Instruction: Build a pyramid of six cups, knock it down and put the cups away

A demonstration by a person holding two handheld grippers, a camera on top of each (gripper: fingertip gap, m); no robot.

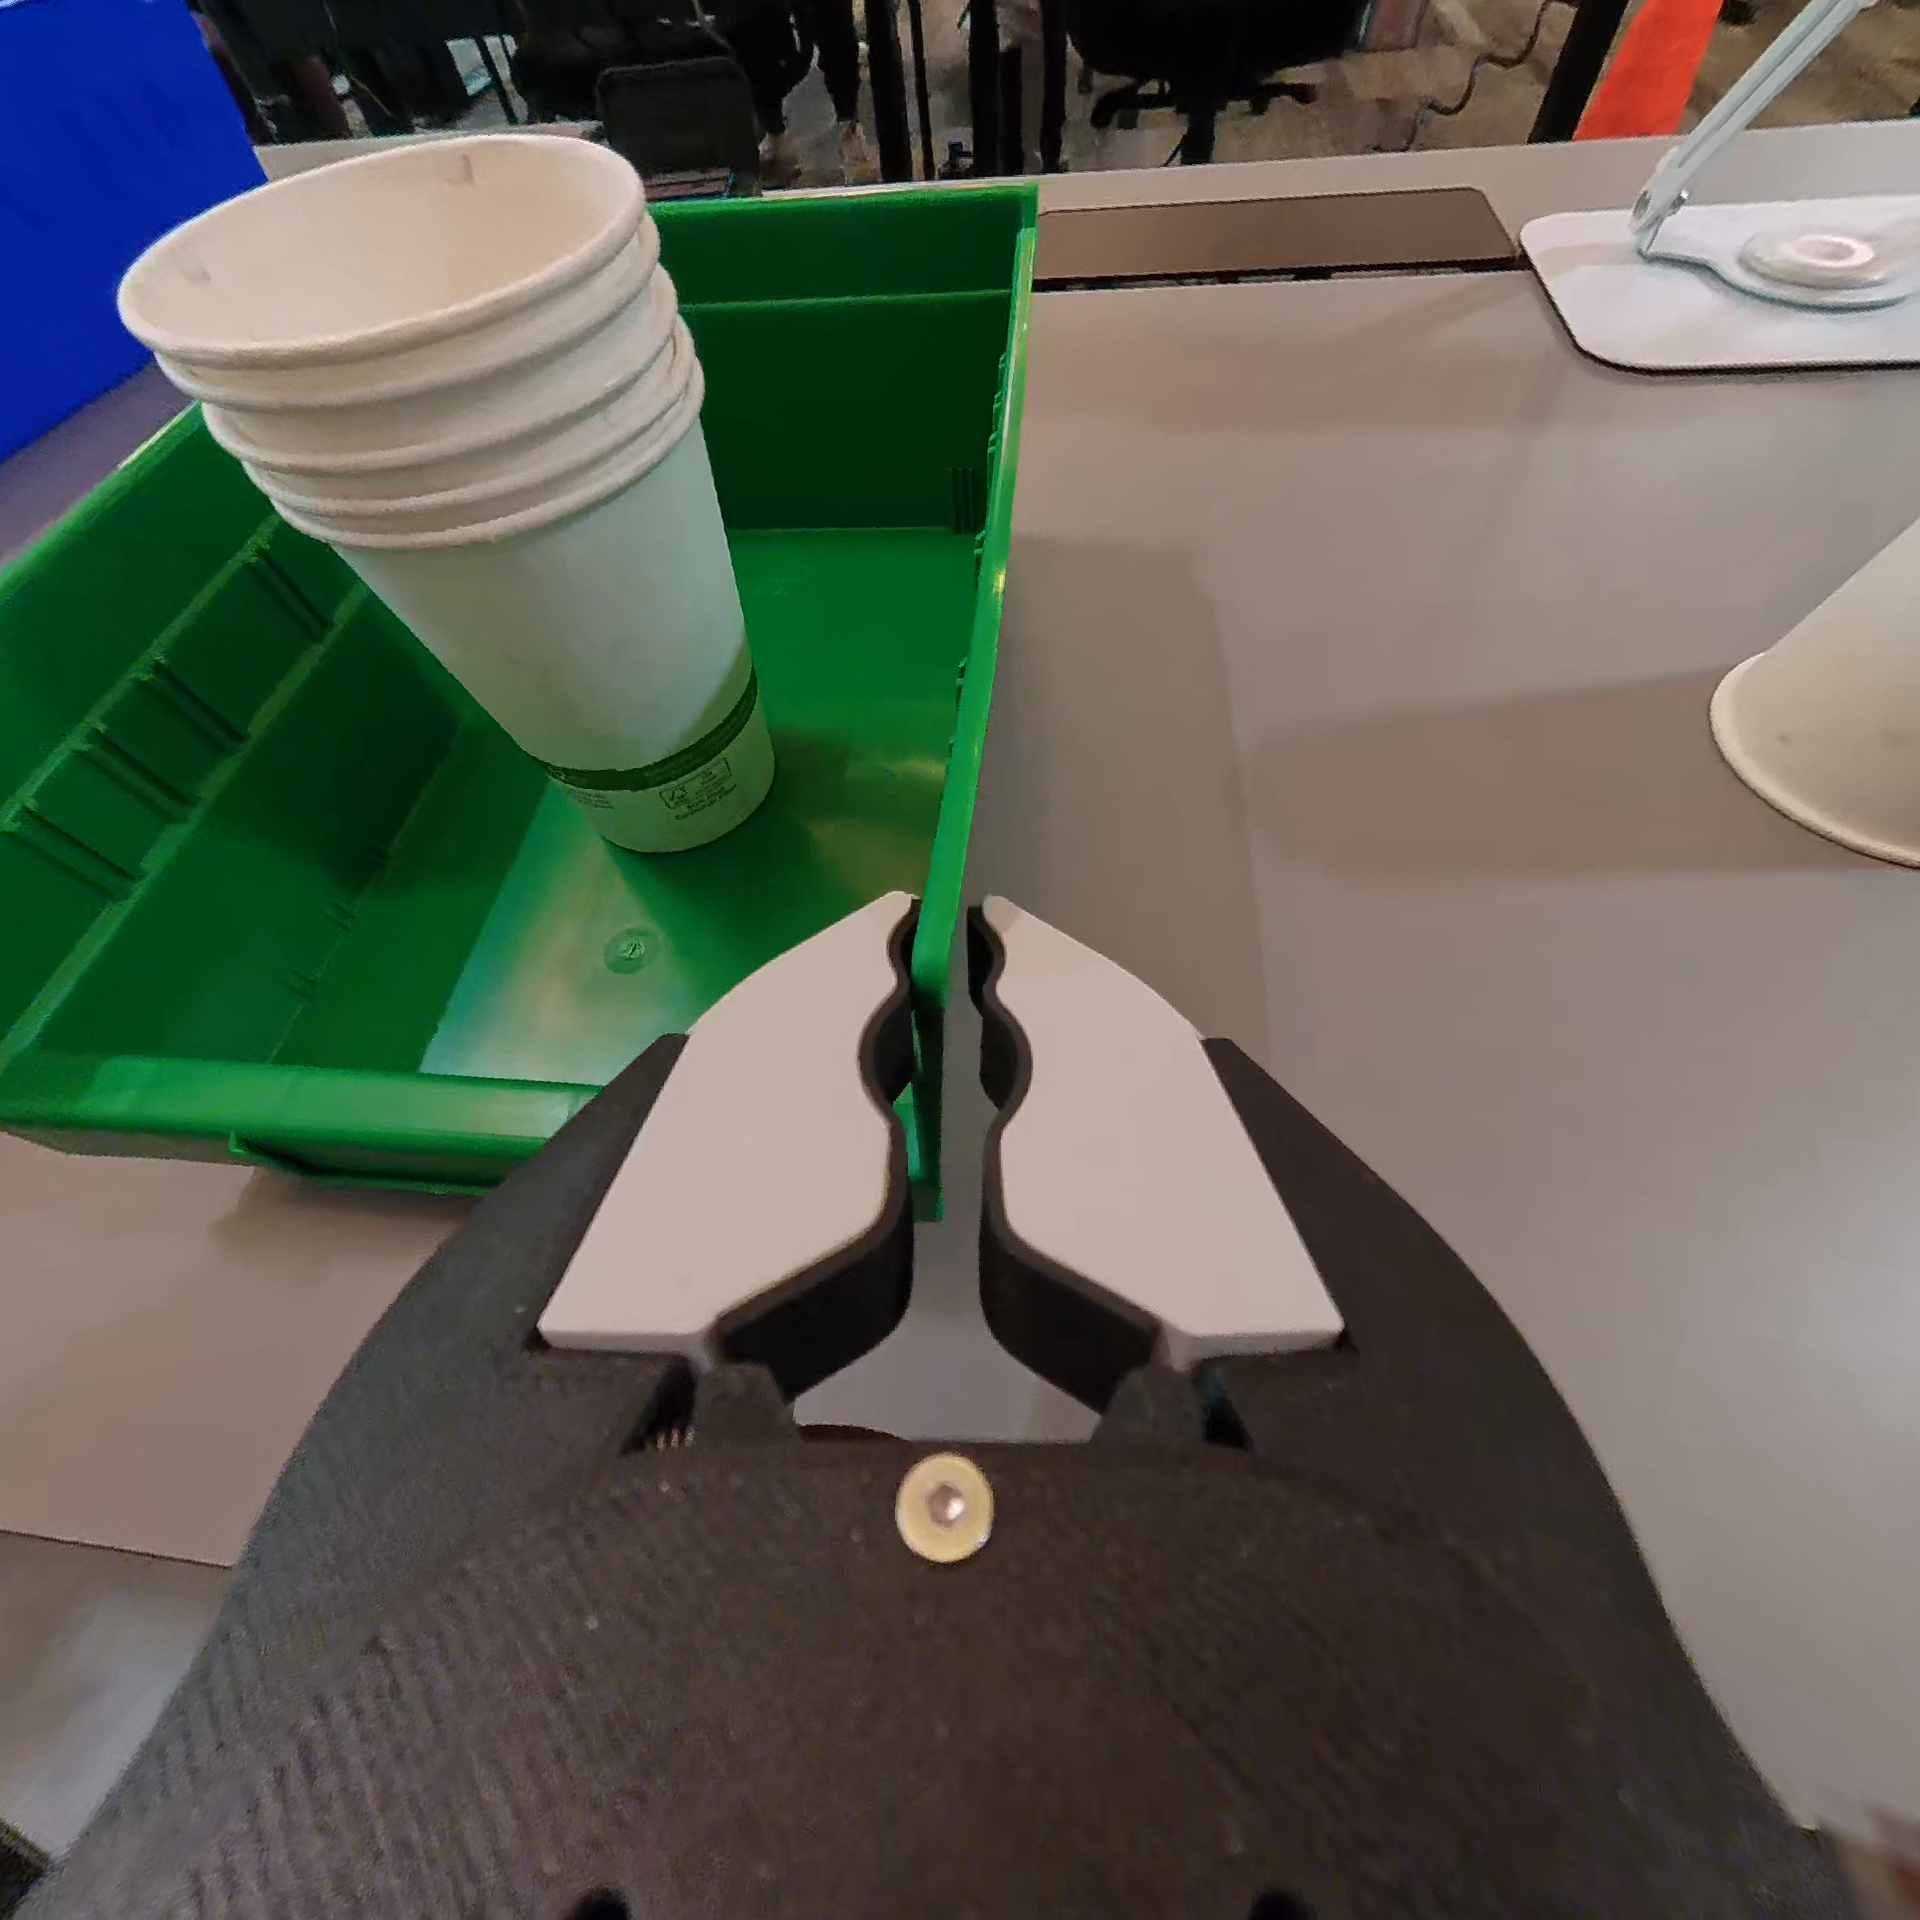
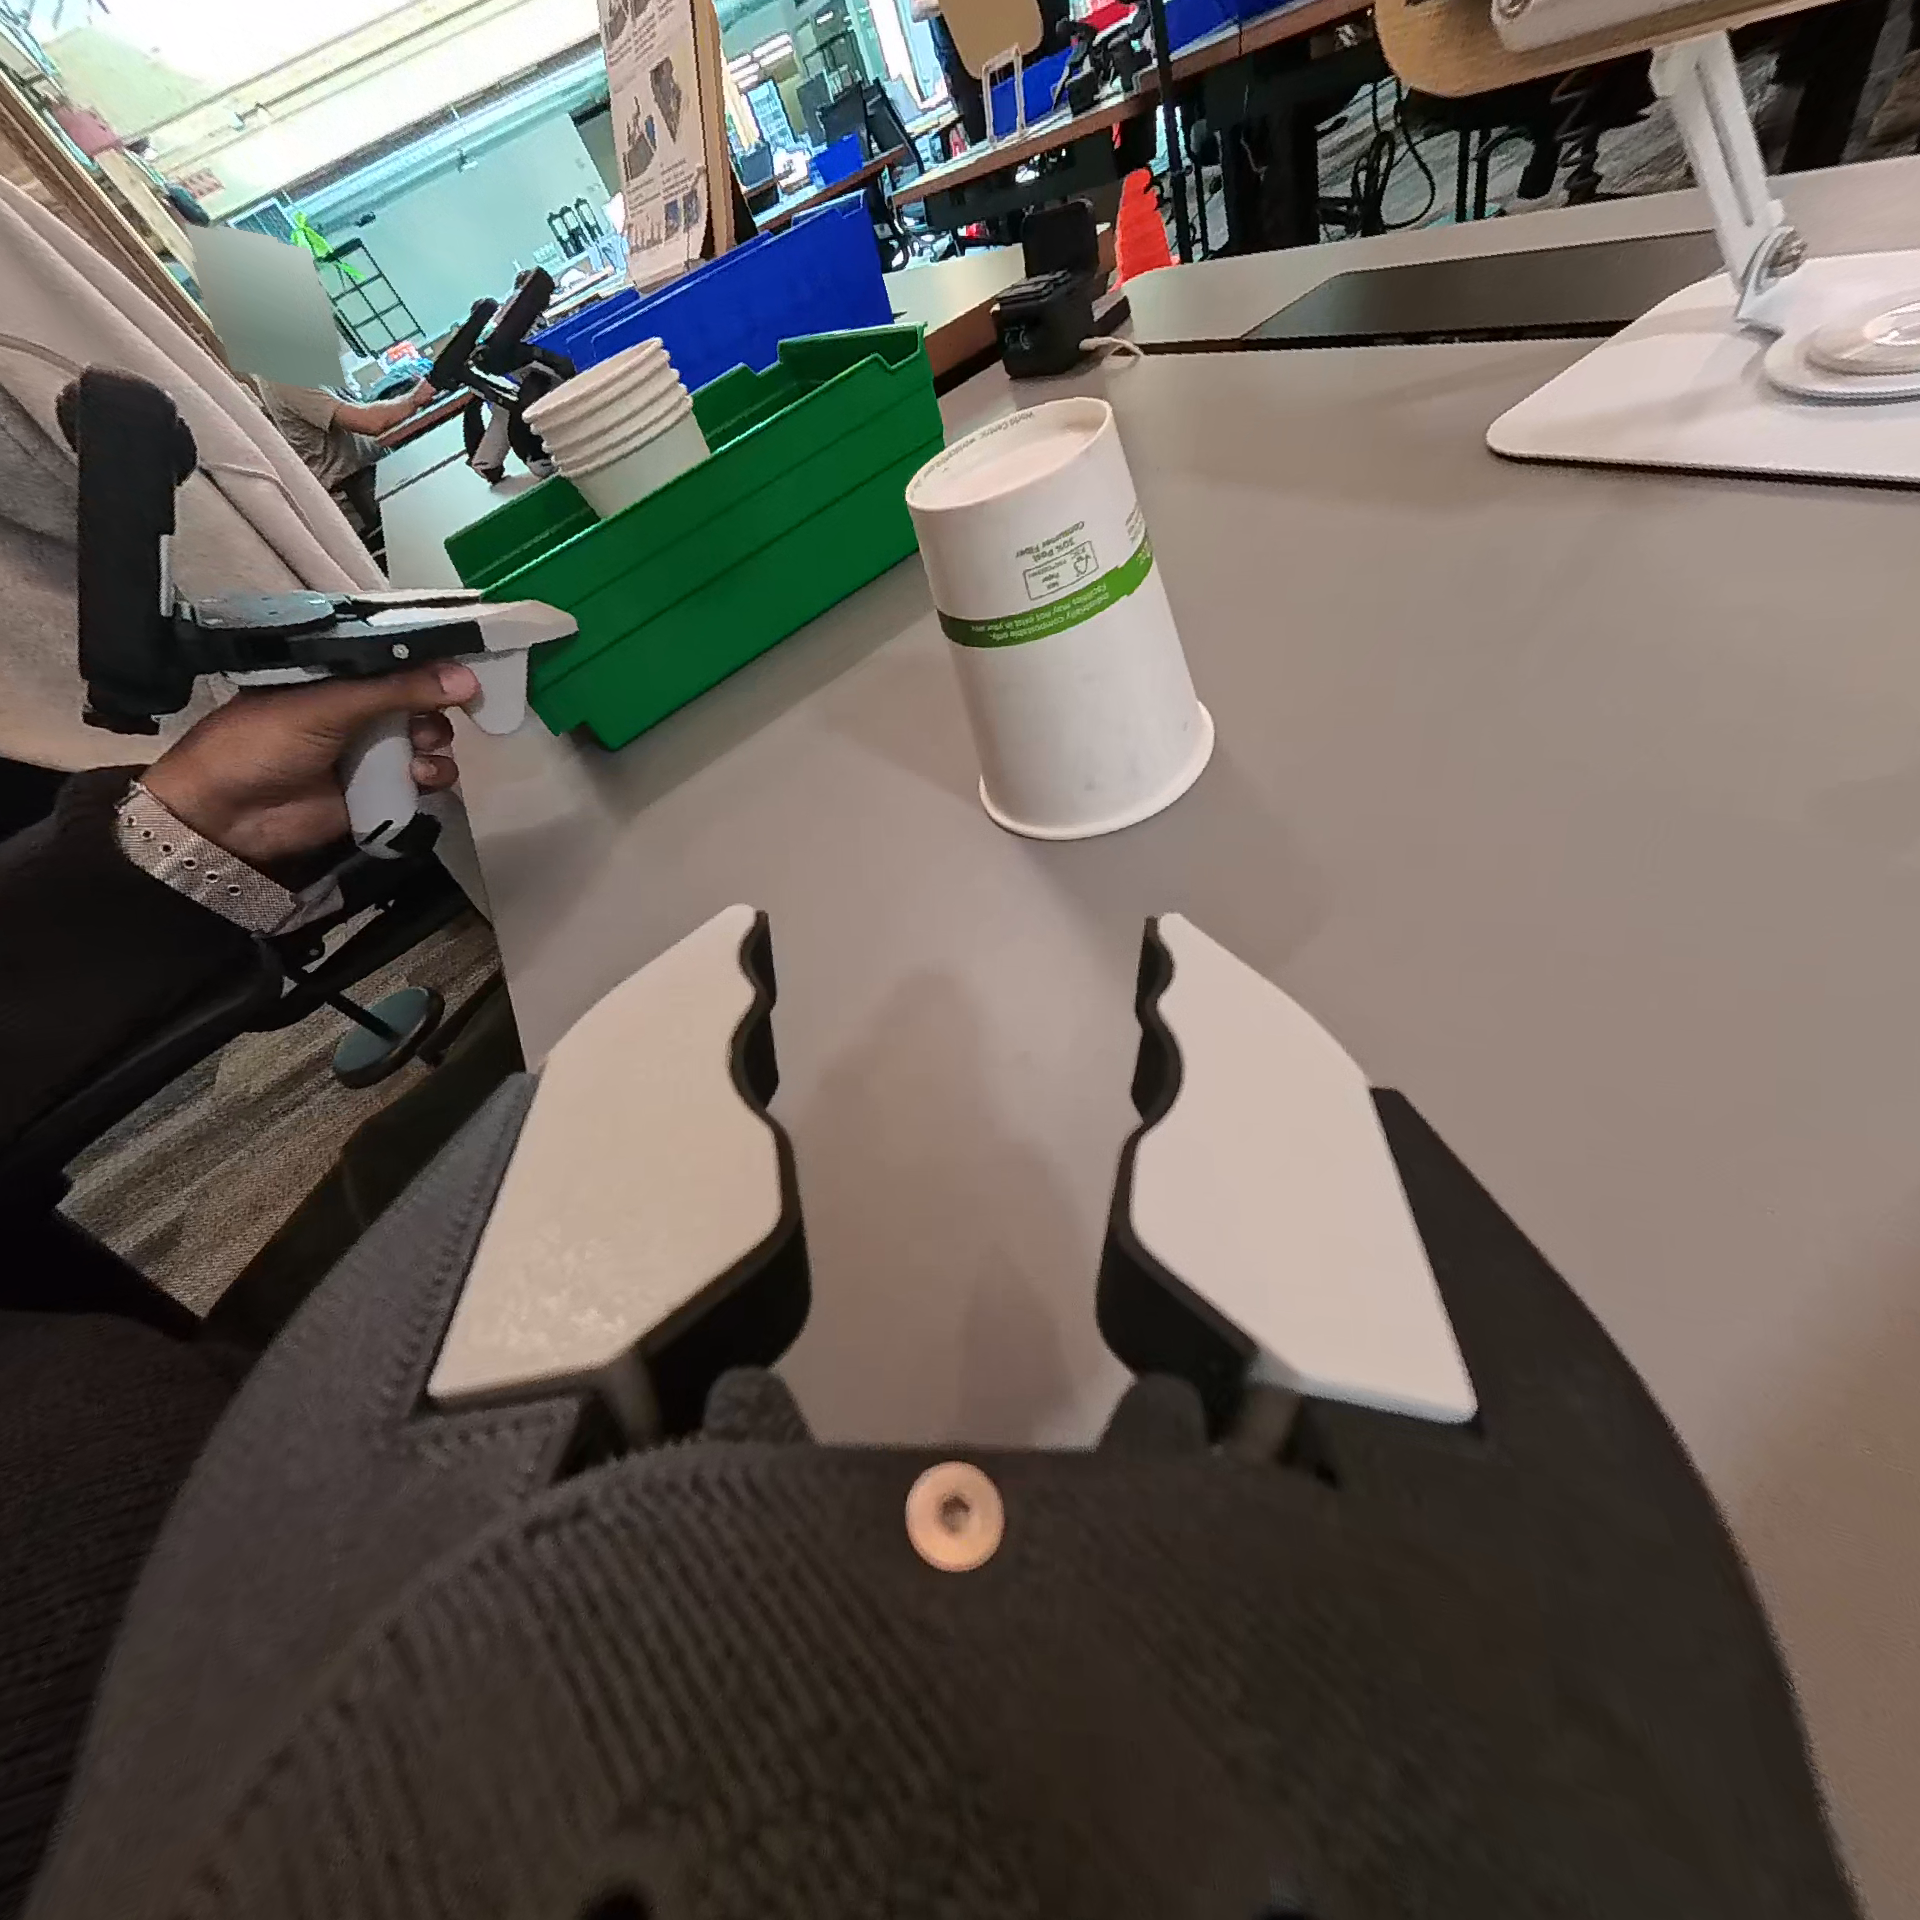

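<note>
- Left wrist view: the left hand-held gripper (image 1: 943,914) straddled the right wall of the green bin (image 1: 966,748) near its front corner. The left finger touched the wall and the right finger stood slightly off it, so whether the wall was clamped cannot be told.
- Farther in, a stack of white paper cups (image 1: 499,499) stood in the bin, leaning left.
- The bin rested on the grey desk (image 1: 1351,623); at the right edge showed part of an upside-down cup (image 1: 1829,727).
- Right wrist view: the right hand-held gripper (image 2: 956,925) hovered over the desk with its fingers spread wide, holding nothing.
- Ahead of it stood the upside-down cup (image 2: 1060,623), apart from the fingers and just right of the bin (image 2: 727,582).
- At left, a hand (image 2: 301,758) held the other gripper at the bin's corner.
- Beyond lay a white stand base (image 2: 1662,416).
</note>
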